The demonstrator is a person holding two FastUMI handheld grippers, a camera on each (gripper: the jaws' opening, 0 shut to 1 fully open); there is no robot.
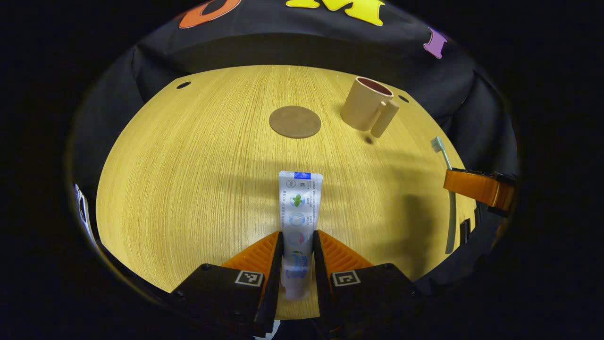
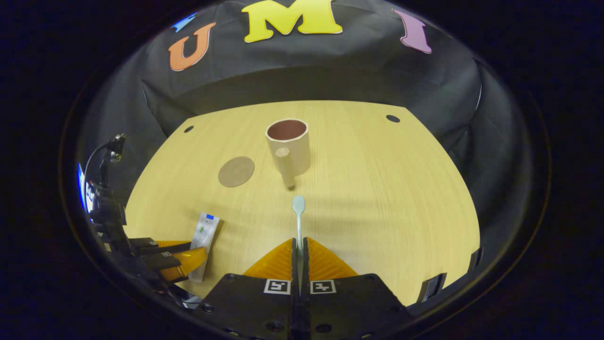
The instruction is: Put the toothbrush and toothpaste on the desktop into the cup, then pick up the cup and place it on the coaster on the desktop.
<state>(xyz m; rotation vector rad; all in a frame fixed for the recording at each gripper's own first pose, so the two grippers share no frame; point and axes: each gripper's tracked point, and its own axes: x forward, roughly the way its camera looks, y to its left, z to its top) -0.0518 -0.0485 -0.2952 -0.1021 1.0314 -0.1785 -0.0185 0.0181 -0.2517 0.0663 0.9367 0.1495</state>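
Closest in, the left tool (image 1: pixel 298 245) is clamped on the cap end of the toothpaste (image 1: pixel 300 208), whose tube runs straight ahead over the counter (image 1: pixel 188 189); the right tool (image 2: pixel 298 250) is pressed together on the toothbrush (image 2: pixel 298 212) handle, its head pointing forward. Both of the 2 items look gripped yet sit low at the counter, so, as I judge it, neither is in the cup (image 2: pixel 289 146) and all placing remains. Ahead of the right tool stands the empty cup, handle facing it; the coaster (image 2: pixel 236 171) lies bare, ahead-left, beside the cup. Nothing blocks either path.
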